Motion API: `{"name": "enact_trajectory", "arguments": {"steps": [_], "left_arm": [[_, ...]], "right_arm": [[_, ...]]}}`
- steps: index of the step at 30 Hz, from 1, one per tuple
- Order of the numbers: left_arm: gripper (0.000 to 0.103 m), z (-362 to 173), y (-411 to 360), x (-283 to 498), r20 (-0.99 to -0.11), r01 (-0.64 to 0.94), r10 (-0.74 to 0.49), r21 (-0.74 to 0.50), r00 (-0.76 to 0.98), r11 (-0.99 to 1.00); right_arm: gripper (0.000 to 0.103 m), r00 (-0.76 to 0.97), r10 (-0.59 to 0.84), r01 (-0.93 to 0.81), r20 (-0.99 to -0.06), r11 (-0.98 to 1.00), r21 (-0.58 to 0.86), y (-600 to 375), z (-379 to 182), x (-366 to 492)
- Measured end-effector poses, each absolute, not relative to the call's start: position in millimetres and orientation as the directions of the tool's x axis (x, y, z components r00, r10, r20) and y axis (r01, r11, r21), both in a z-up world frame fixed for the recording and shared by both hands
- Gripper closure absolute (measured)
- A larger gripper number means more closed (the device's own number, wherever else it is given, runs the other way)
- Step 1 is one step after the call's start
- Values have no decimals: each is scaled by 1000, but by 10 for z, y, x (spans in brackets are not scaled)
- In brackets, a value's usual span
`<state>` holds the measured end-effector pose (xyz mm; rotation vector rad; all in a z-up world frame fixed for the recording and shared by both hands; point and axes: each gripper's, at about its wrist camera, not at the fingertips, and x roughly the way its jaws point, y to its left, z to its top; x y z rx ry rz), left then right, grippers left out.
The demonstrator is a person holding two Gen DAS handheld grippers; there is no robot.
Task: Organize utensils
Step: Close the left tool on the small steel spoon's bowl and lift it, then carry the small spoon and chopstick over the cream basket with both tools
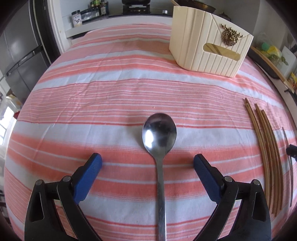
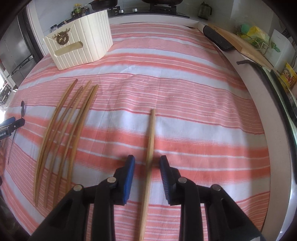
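A steel spoon [image 1: 159, 133] lies on the striped cloth, handle toward me. My left gripper [image 1: 147, 162] is open wide, its blue pads on either side of the spoon's neck, not touching it. The spoon also shows far left in the right wrist view [image 2: 23, 108]. A single wooden chopstick [image 2: 151, 140] lies between the pads of my right gripper [image 2: 147, 163], which is open with gaps on both sides. Several more chopsticks [image 2: 65, 133] lie in a loose bunch to its left, also seen in the left wrist view [image 1: 267, 148]. A cream ribbed utensil holder [image 1: 209, 42] stands at the back [image 2: 81, 42].
The pink and white striped cloth [image 1: 104, 89] covers the table. A wooden board [image 2: 243, 46] and a dark pan handle [image 2: 219, 39] lie along the right counter edge. A stove and jars [image 1: 92, 11] stand behind. A fridge [image 1: 20, 46] is at the left.
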<state>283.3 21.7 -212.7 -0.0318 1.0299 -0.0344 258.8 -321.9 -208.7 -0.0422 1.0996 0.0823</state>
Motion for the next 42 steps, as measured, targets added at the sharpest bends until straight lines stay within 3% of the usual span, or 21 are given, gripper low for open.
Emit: {"name": "enact_trajectory", "arguments": {"steps": [4,6,8,16,22,31,42], "left_arm": [[20,-2099,113,2899,-849,47,-54,-35,526,998],[33,-2098,79,2890,-838,68,-53,-19,544,997],[66,-2078,90,2880,-826,80,-62,-21,560,997],[68,-1854,269,2772,-776,106,-157,-117,611,988],[68,-1396,372,2423,-698,142,-197,-136,689,980],[68,-796,518,1879,-580,179,-240,-161,778,971],[68,-472,511,1766,-518,221,-280,-174,808,960]], "right_arm": [[78,455,45,-81,-890,997,9,-3193,-2085,2766],[86,456,44,-79,-889,997,9,-3185,-2083,2818],[95,458,47,-65,-888,998,19,-3210,-2081,2858],[97,520,170,-18,-837,982,188,-3386,-1927,2804],[97,620,203,-50,-758,974,219,-3342,-1469,2576],[97,764,202,-133,-613,979,157,-3166,-710,2012],[97,854,179,-167,-488,984,69,-2886,-359,1684]]}}
